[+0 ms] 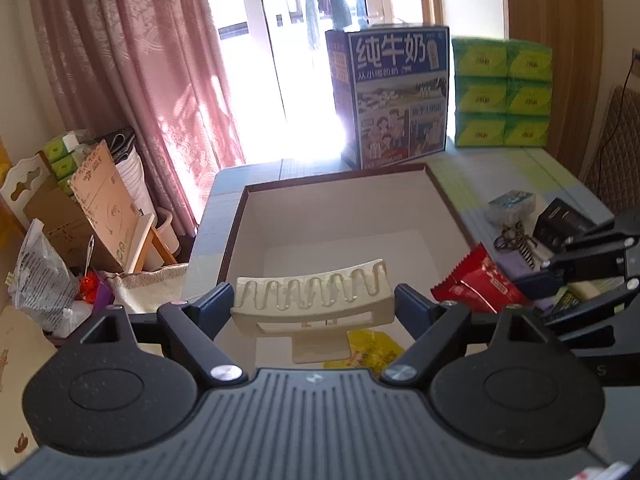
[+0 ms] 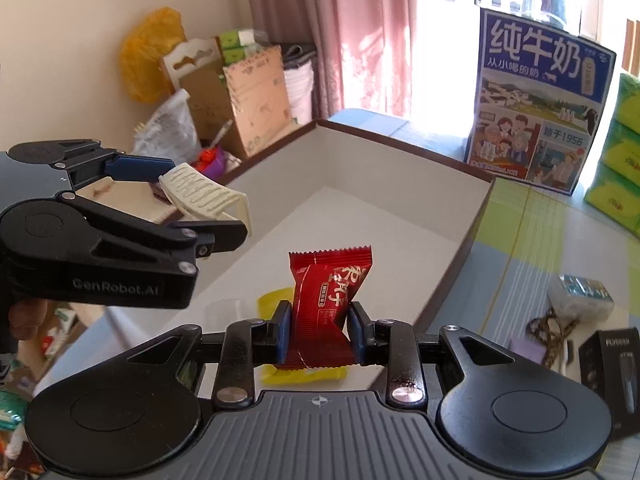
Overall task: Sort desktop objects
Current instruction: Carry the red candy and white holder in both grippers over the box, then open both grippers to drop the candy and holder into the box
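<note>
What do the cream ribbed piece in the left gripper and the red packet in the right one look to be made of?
Cream ribbed piece: looks like rigid moulded plastic, matt; it keeps its curved shape with clean-edged slots while clamped.
Red packet: looks like thin glossy film or foil wrap; the sign is its crimped zigzag top edge and shiny creases.

Sunlight is pouring through the glass door [image 1: 304, 80], glaring on the floor below it. A pink curtain [image 1: 132, 72] is hanging left of the door, a cream wall [image 2: 80, 40] further left. Cardboard boxes [image 1: 92, 208] and bags are crowding the floor beneath the curtain.
</note>
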A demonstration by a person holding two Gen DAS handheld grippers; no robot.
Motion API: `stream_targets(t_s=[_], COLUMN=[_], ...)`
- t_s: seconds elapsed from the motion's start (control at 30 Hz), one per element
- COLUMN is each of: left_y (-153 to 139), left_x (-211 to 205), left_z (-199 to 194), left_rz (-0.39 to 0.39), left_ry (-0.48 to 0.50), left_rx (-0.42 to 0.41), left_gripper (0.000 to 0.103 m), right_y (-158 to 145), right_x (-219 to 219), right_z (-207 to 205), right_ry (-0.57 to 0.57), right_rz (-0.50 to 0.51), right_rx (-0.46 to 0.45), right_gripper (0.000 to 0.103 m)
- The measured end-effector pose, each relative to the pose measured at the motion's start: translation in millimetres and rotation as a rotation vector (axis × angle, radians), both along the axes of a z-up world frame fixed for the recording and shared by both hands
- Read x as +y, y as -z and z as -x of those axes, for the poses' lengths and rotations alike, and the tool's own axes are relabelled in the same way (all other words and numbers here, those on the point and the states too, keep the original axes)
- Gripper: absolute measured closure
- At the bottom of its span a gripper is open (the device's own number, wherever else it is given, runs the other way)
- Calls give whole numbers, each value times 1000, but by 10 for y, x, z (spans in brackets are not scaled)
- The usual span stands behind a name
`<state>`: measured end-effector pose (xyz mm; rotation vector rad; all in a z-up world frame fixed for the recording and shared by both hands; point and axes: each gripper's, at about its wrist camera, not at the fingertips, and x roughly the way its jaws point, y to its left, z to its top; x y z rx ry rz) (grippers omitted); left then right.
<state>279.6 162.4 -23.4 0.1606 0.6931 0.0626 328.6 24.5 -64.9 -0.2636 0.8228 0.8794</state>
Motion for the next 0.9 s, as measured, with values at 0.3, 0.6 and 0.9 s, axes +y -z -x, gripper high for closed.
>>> stream_targets(t_s=[0.3,0.6,0.9], left_y=[421,680,859], left_x=[209,309,377], left_z=[-624,-1001,-1131], left_rz=[-23,-78,-115], left_ry=[63,172,203], left_rx=[83,131,187], left_gripper=[19,19,18], right_y=[323,550,629], right_x=[390,602,648], right_z=[-412,-679,-729], right_ry=[17,-20,-28], right_rz=[143,249,262], right_rx=[12,-9,2], right_gripper=[76,76,76])
